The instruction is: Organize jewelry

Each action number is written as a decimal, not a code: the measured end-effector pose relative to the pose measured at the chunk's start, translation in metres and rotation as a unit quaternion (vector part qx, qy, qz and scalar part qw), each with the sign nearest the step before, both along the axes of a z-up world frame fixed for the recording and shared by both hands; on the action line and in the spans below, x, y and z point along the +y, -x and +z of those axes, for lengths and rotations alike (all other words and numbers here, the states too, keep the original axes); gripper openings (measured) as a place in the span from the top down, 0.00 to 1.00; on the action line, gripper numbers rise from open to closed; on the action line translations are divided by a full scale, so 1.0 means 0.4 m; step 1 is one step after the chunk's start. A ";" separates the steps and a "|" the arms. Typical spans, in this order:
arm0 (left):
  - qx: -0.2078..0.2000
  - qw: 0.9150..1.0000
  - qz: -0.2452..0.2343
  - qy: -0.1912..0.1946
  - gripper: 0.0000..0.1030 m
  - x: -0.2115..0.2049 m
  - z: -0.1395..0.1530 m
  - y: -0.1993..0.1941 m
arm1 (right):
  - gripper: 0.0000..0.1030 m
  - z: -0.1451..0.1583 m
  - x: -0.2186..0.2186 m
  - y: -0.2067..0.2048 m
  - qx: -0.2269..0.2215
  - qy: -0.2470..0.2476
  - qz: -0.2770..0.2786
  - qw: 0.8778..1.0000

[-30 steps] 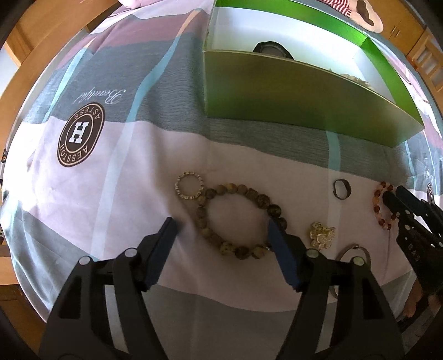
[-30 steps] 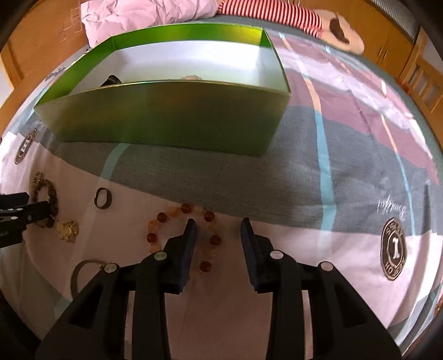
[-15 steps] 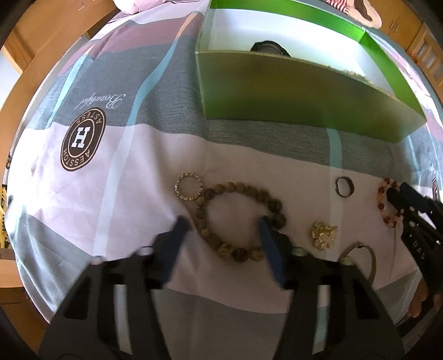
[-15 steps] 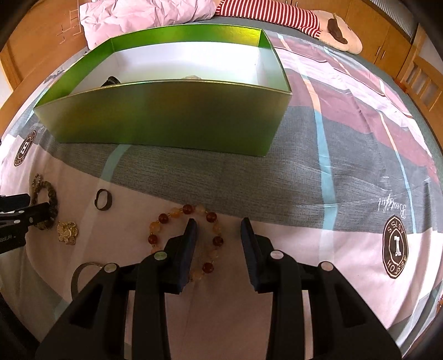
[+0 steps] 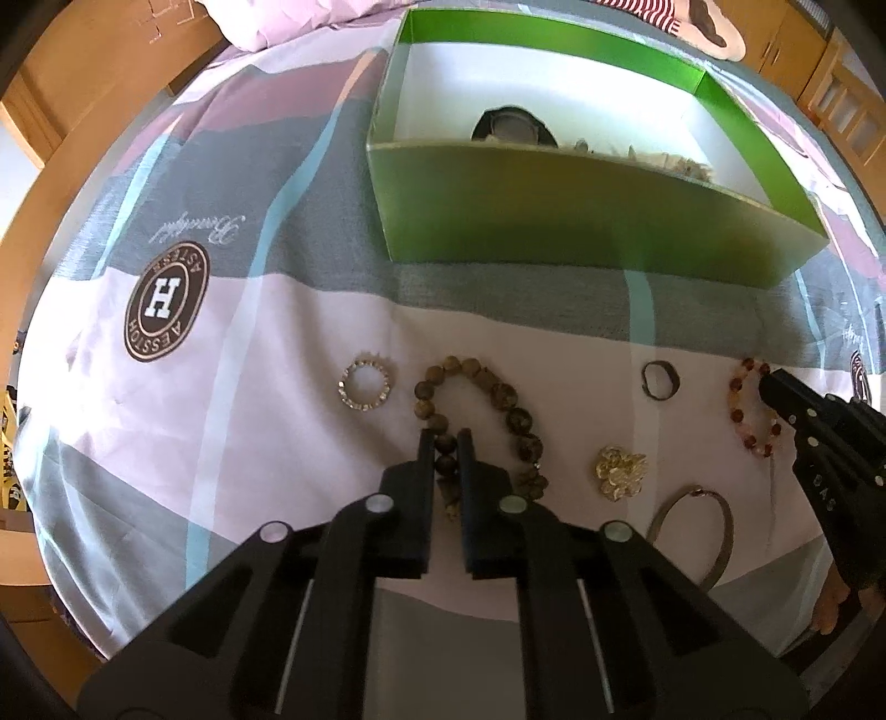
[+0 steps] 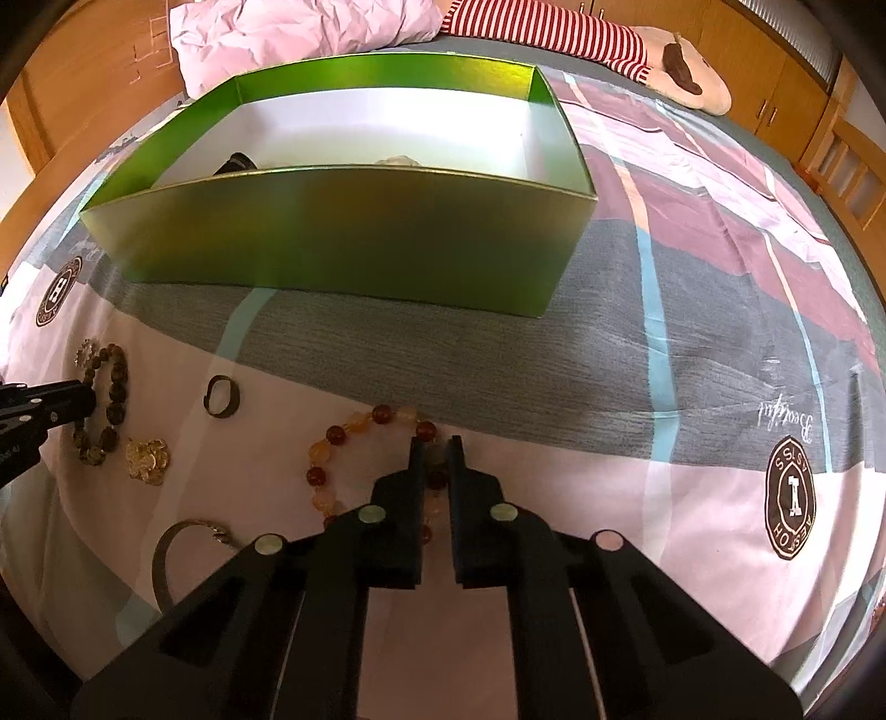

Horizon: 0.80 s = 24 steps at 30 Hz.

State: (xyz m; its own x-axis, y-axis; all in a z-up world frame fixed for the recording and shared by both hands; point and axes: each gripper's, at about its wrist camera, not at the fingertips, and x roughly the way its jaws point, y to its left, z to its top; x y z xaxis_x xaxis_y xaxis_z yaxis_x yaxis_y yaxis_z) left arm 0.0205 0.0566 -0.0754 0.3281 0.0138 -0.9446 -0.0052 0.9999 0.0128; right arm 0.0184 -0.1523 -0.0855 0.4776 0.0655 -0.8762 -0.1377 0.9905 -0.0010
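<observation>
A brown bead bracelet (image 5: 501,396) lies on the bedspread; my left gripper (image 5: 446,437) is shut on its near-left beads. A red and amber bead bracelet (image 6: 332,443) lies to the right; my right gripper (image 6: 432,443) is shut on its right side. It also shows in the left wrist view (image 5: 745,407). A green box (image 5: 581,221) with a white inside stands behind, holding a dark watch (image 5: 512,124) and some pale pieces. A crystal ring bracelet (image 5: 365,382), a dark ring (image 5: 659,379), a gold flower brooch (image 5: 620,471) and a metal bangle (image 5: 698,526) lie loose.
The bedspread is striped pink, grey and maroon with round brown logos (image 5: 166,302). A crumpled pink cloth (image 6: 288,39) and a striped plush toy (image 6: 581,39) lie behind the box. Wooden furniture surrounds the bed.
Both grippers closed: the left from wide open onto the brown bead bracelet, the right from part open onto the red and amber bracelet. Both moved slightly forward.
</observation>
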 end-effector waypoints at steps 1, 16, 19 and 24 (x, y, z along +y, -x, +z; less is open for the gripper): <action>-0.002 1.000 0.000 0.001 0.92 0.003 0.003 0.002 | 0.93 0.001 -0.003 0.001 -0.001 -0.002 -0.002 1.000; -0.033 0.999 -0.009 -0.003 0.93 -0.005 0.048 0.015 | 0.93 0.030 -0.046 -0.009 -0.035 -0.008 -0.047 0.998; -0.038 0.999 -0.009 -0.002 0.93 -0.002 0.054 0.013 | 0.93 0.040 -0.053 -0.010 -0.044 -0.010 -0.050 0.998; -0.046 0.999 -0.024 -0.002 0.93 -0.017 0.060 0.020 | 0.93 0.037 -0.045 -0.005 -0.043 -0.008 -0.046 0.998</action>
